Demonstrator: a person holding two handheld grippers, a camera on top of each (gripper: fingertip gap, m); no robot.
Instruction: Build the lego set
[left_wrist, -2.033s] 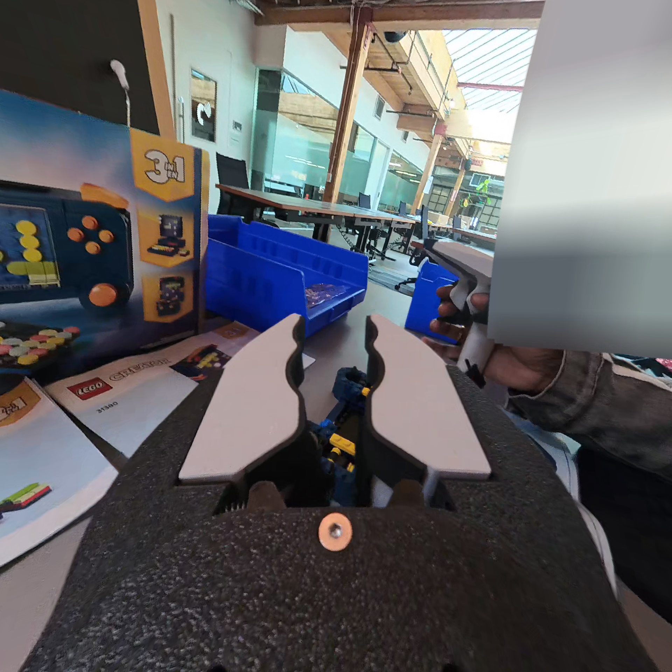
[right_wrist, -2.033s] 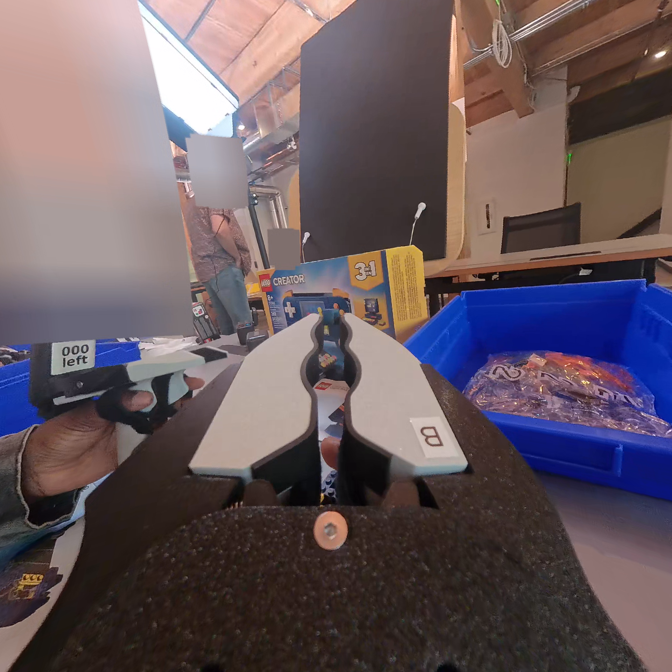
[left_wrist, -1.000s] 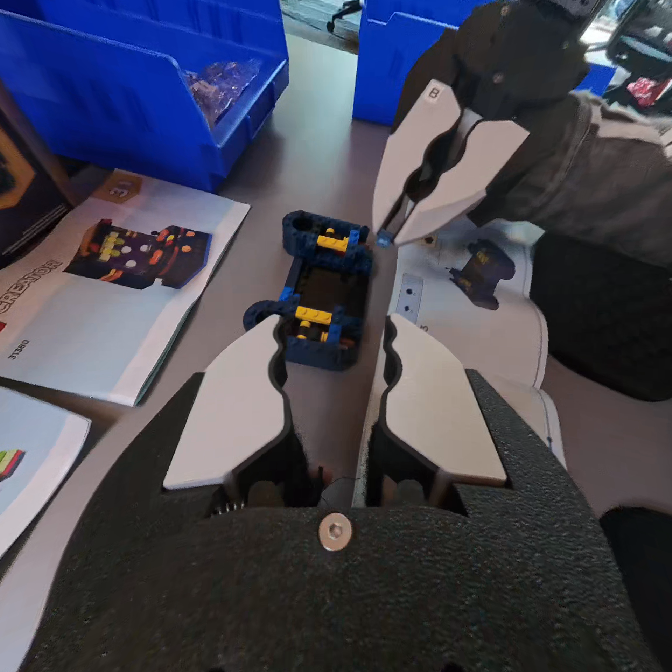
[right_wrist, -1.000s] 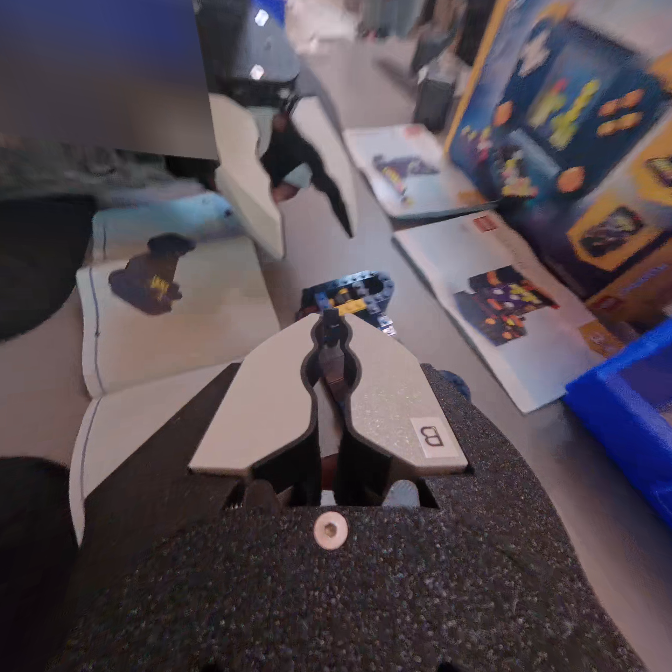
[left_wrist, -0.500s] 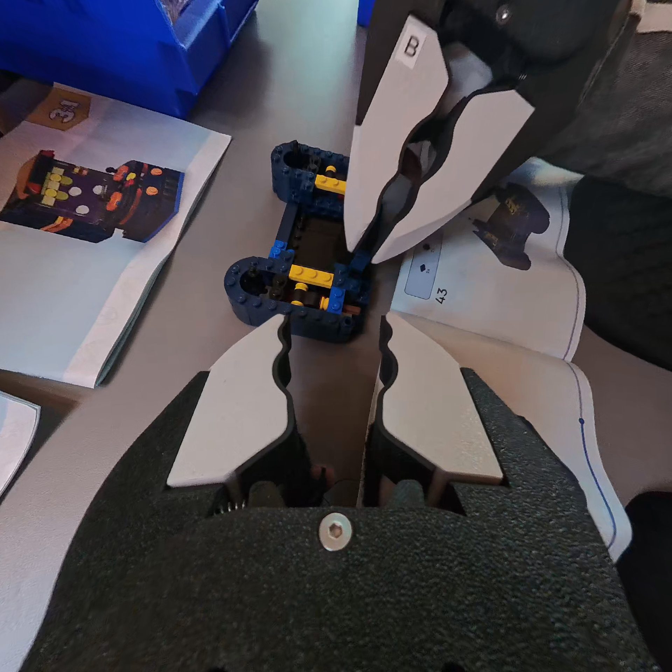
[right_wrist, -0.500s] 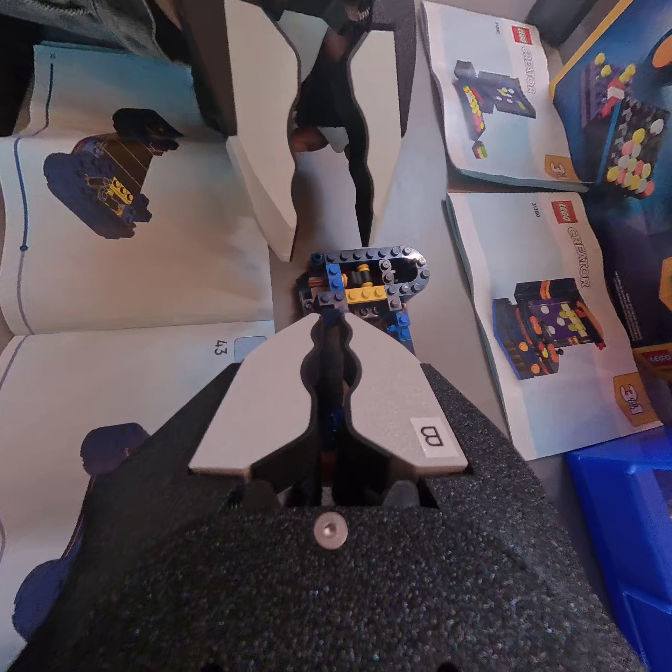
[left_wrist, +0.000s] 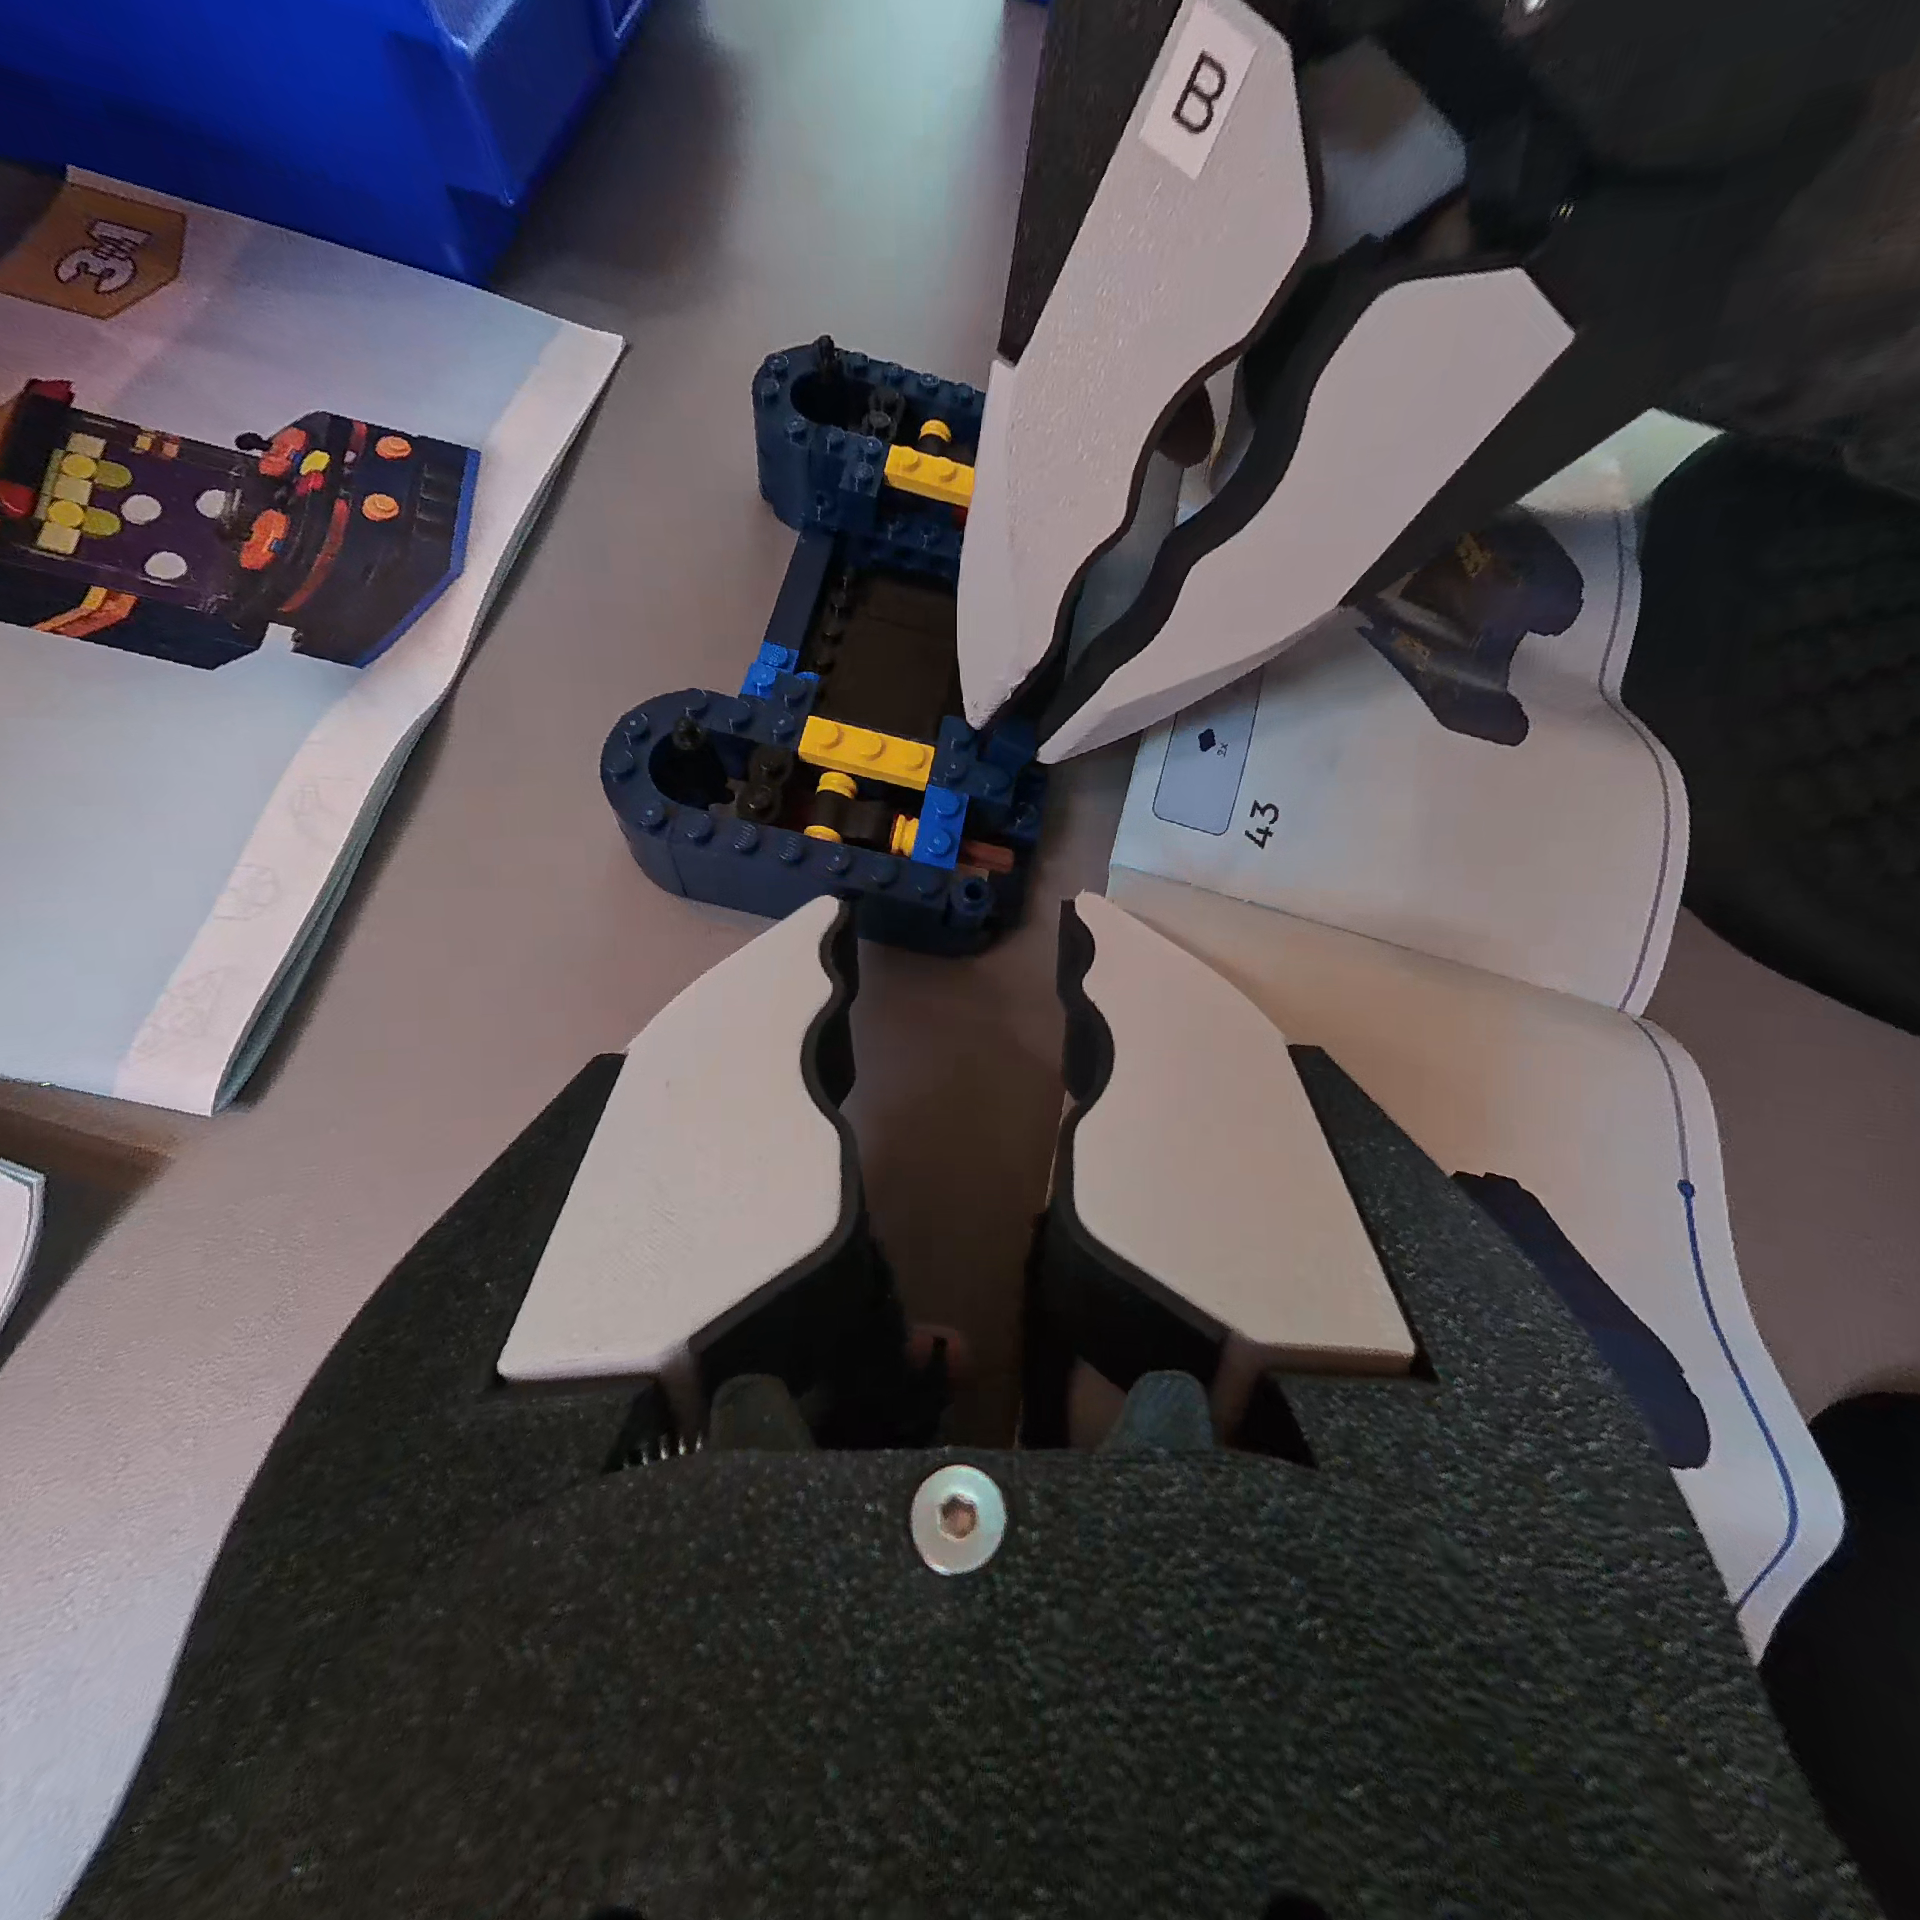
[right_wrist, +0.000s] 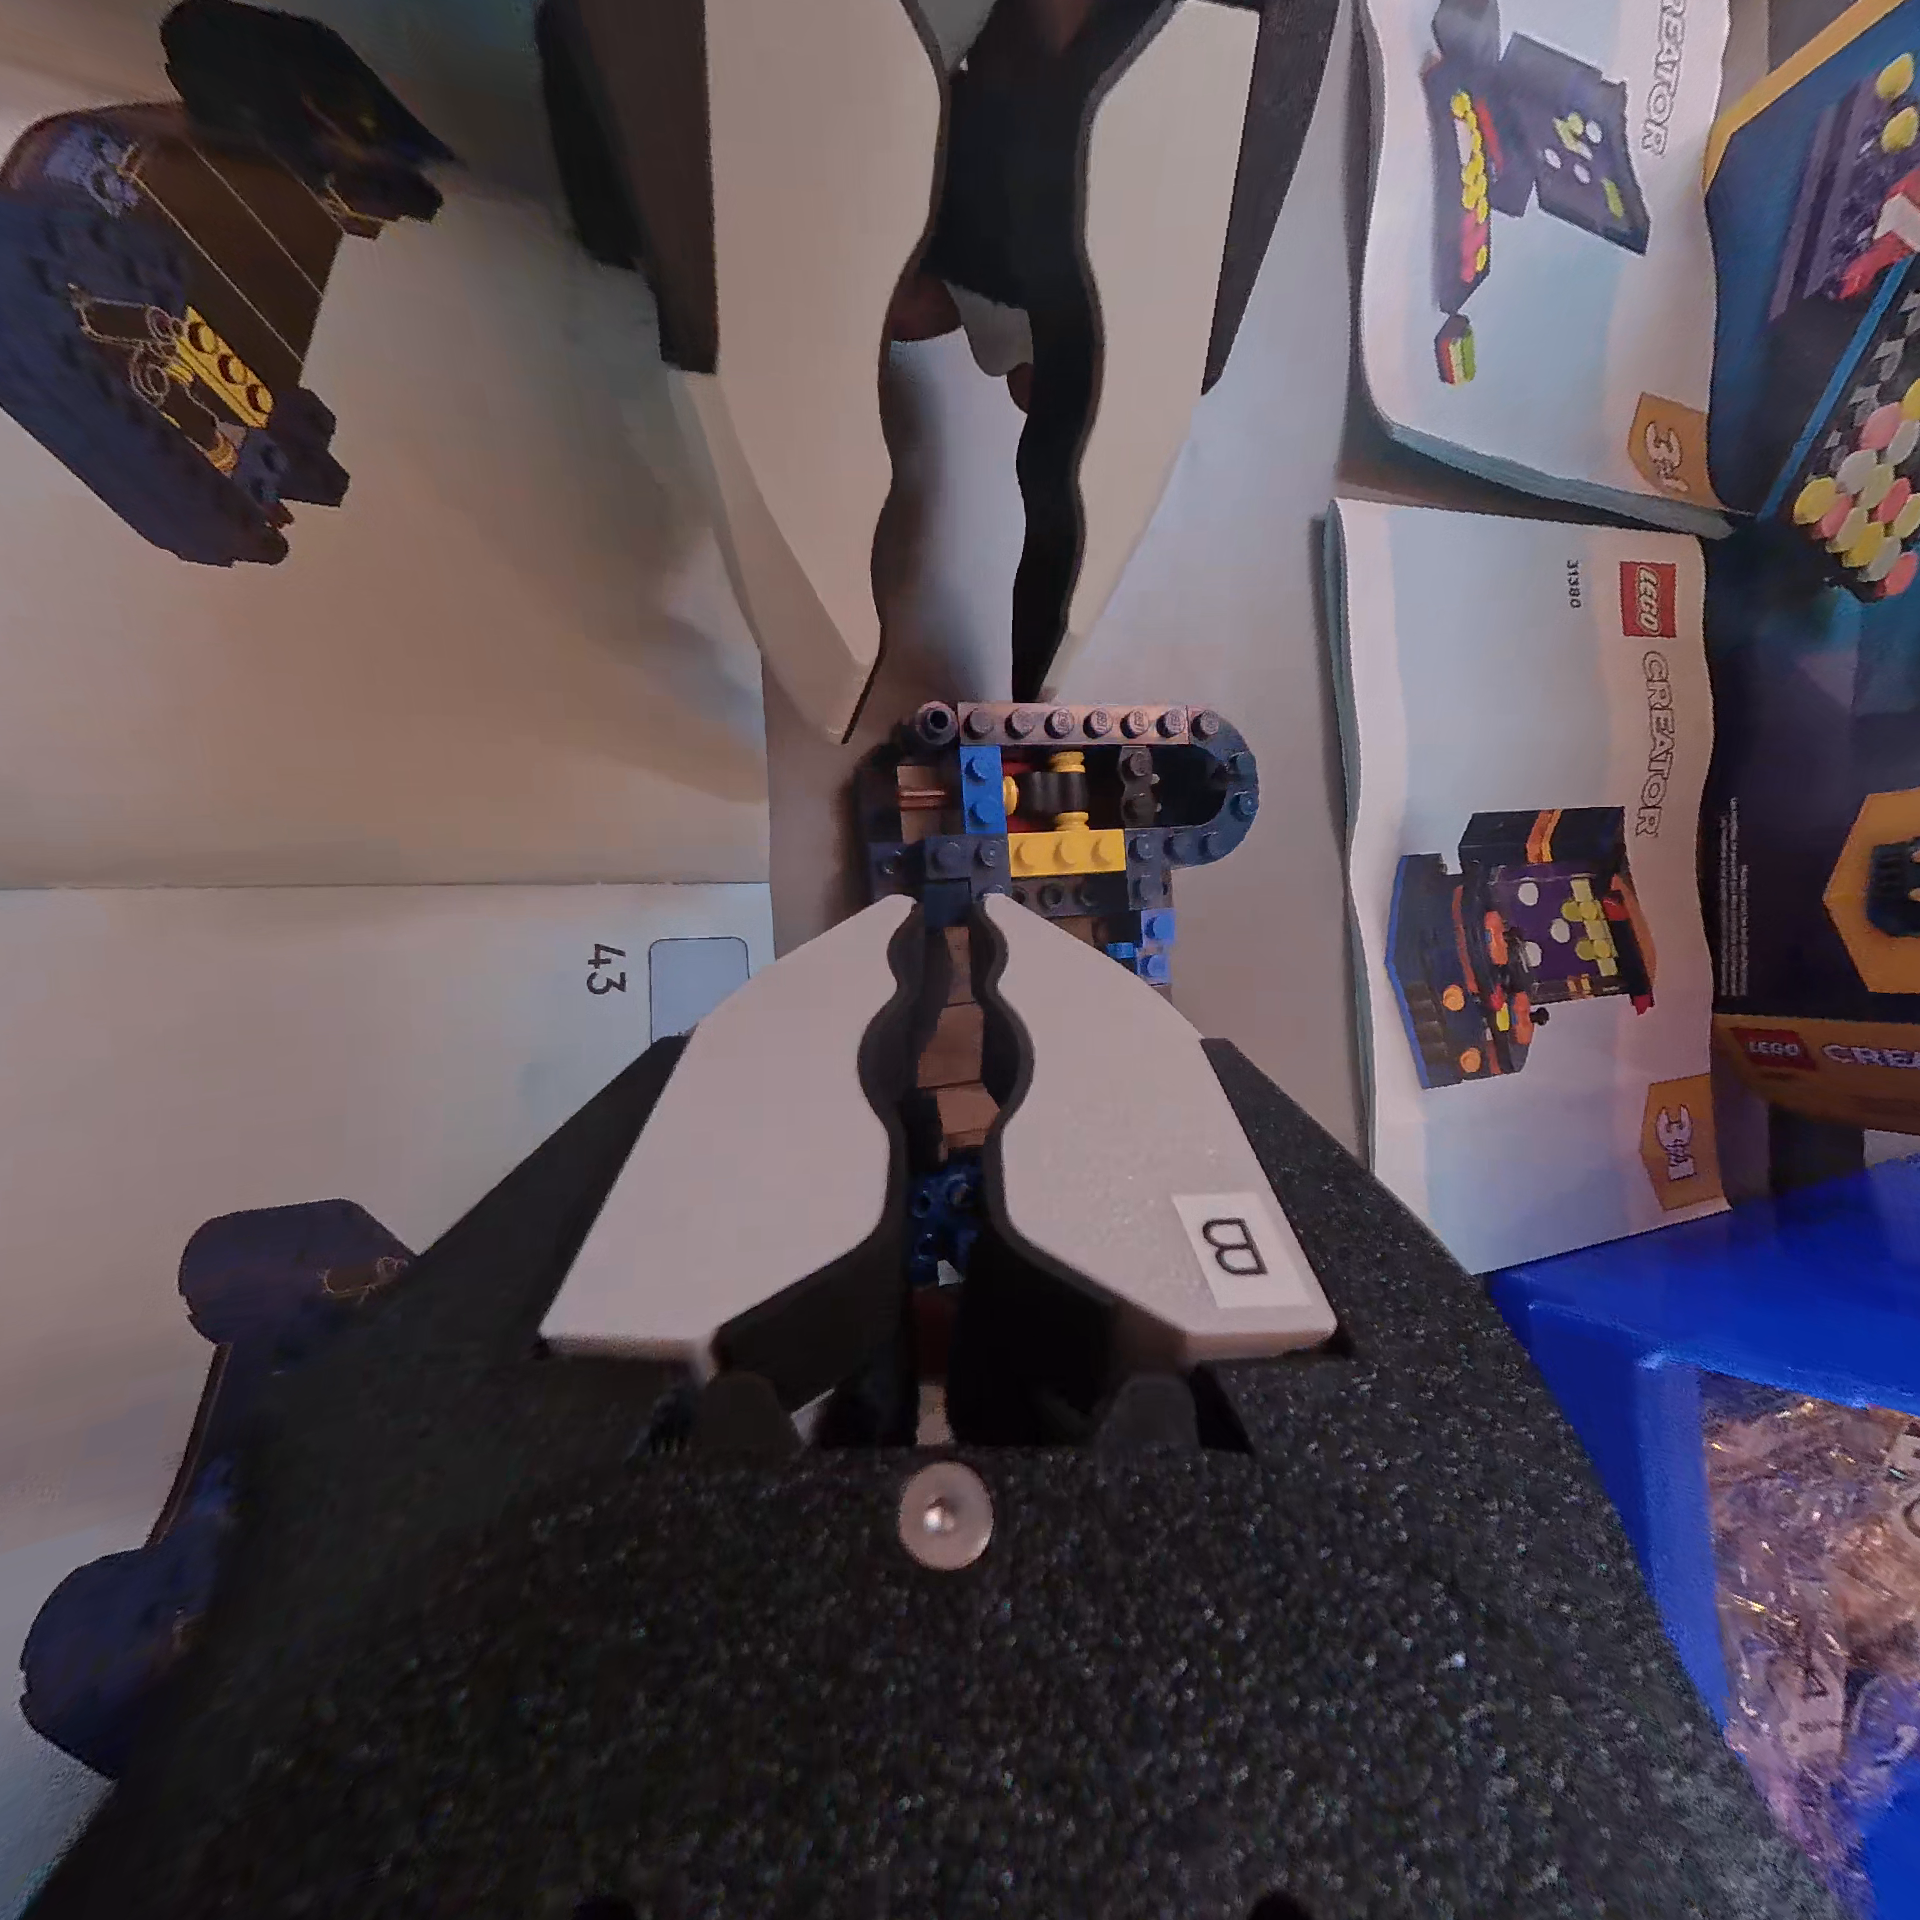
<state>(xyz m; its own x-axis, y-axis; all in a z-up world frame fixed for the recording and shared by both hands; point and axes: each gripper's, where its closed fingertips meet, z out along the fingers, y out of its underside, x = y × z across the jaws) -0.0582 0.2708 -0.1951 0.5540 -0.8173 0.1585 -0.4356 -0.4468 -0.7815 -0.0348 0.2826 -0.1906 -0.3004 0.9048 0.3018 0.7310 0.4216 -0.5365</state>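
The right gripper (right_wrist: 945, 904) is closed on a small dark blue brick (right_wrist: 943, 891) at the near corner of the half-built model (left_wrist: 831, 665) on the counter (left_wrist: 665, 935). The left gripper (left_wrist: 951, 914) stands open and empty just short of the model's end, beside an open booklet (left_wrist: 1455, 810).

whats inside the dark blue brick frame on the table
Inside the brick frame: yellow plates, blue bricks, black and yellow pins, a dark floor. The right gripper covers part of the middle.

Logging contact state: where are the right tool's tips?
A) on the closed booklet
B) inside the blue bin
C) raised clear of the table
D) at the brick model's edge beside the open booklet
D: the right tool tips meet the dark blue brick model on its edge nearest the open booklet.
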